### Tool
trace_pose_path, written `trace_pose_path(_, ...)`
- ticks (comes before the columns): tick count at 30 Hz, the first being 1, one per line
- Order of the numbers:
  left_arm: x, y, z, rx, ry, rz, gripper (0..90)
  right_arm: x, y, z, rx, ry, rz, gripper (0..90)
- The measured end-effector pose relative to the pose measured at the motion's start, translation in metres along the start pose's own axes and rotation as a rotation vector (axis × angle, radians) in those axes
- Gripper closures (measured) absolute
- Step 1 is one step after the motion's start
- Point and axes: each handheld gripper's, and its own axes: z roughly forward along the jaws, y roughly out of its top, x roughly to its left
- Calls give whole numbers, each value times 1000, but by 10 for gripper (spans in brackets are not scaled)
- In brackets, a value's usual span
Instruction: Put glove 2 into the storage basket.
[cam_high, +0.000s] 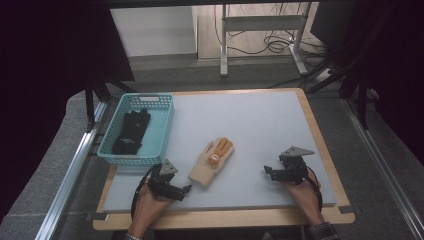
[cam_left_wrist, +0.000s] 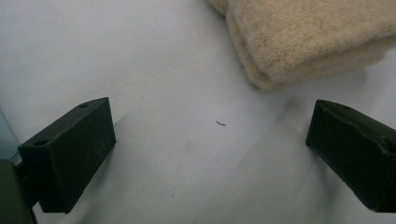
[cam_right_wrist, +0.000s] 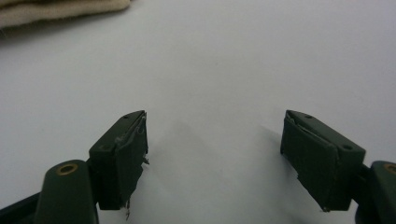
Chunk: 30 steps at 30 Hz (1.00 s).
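A cream glove with orange fingertips (cam_high: 212, 160) lies flat near the middle of the pale table mat (cam_high: 250, 130). Its cuff end (cam_left_wrist: 299, 42) shows close ahead in the left gripper view, and an edge of it (cam_right_wrist: 56, 11) sits at the top left of the right gripper view. My left gripper (cam_high: 187, 190) rests open on the mat just left of the cuff, with nothing between its jaws. My right gripper (cam_high: 267, 171) stands open on the mat to the glove's right, well apart from it. A black glove (cam_high: 131, 131) lies inside the teal basket (cam_high: 162, 130).
The teal basket sits at the mat's back left corner, partly over the wooden table edge (cam_high: 225, 219). Metal rails (cam_high: 70, 175) run along both sides of the table. A desk frame with cables (cam_high: 265, 35) stands on the floor beyond.
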Motion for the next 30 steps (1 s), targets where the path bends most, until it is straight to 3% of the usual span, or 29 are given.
trace_pose_path(4,0,0,0,1,0,0,15,1,0,1,9,-1,-4,203)
trace_pose_path(8,0,0,0,2,0,0,15,5,0,3,23,-49,-29,144)
trace_pose_path(10,0,0,0,2,0,-1,15,3,0,3,23,-45,-9,144)
trace_pose_path(21,-1,2,-2,6,-6,-31,21,4,-1,3,23,-56,-16,142)
trace_pose_path(30,-8,23,-15,-12,-45,-43,12,4,-1,3,23,-55,-15,142)
